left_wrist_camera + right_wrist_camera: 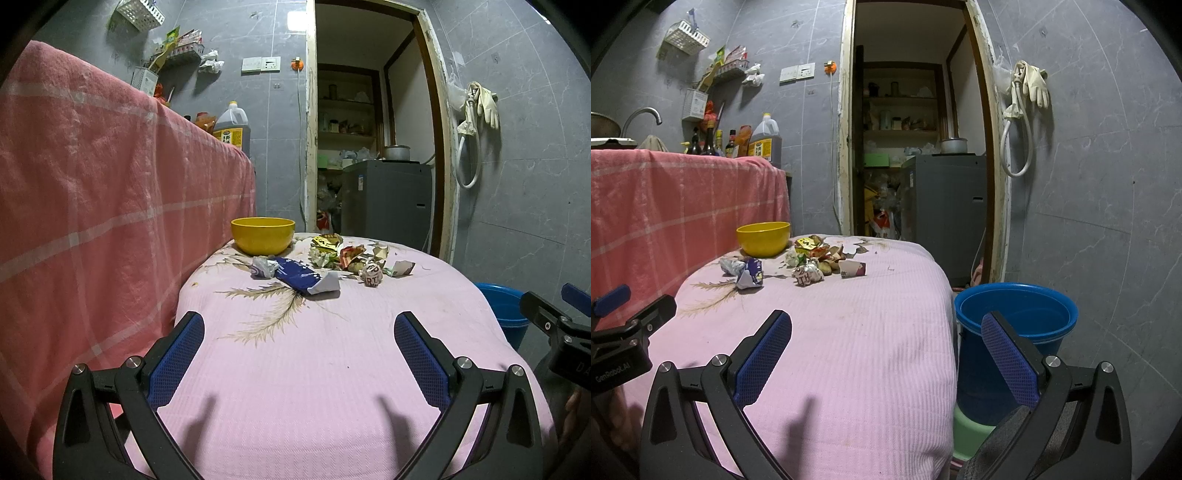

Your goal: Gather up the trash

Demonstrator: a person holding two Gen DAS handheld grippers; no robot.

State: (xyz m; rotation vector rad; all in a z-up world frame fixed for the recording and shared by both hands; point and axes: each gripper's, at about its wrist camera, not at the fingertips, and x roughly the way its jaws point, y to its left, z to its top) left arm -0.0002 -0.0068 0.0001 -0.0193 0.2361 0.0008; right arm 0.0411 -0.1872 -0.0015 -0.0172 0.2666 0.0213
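A heap of crumpled wrappers (345, 256) lies at the far end of the pink-covered table (314, 369), beside a yellow bowl (263, 235). A blue wrapper (301, 277) and a crumpled paper ball (371, 274) lie nearest. My left gripper (299, 354) is open and empty over the near part of the table. My right gripper (886, 354) is open and empty over the table's right edge. The same trash (812, 264), the yellow bowl (763, 238) and a blue bucket (1015, 321) on the floor to the right show in the right wrist view.
A counter draped in red checked cloth (92, 206) stands along the left. An oil jug (232, 125) and bottles (709, 142) sit on it. An open doorway (916, 147) with a grey appliance (945, 206) lies behind the table. A green basin (967, 432) sits under the bucket.
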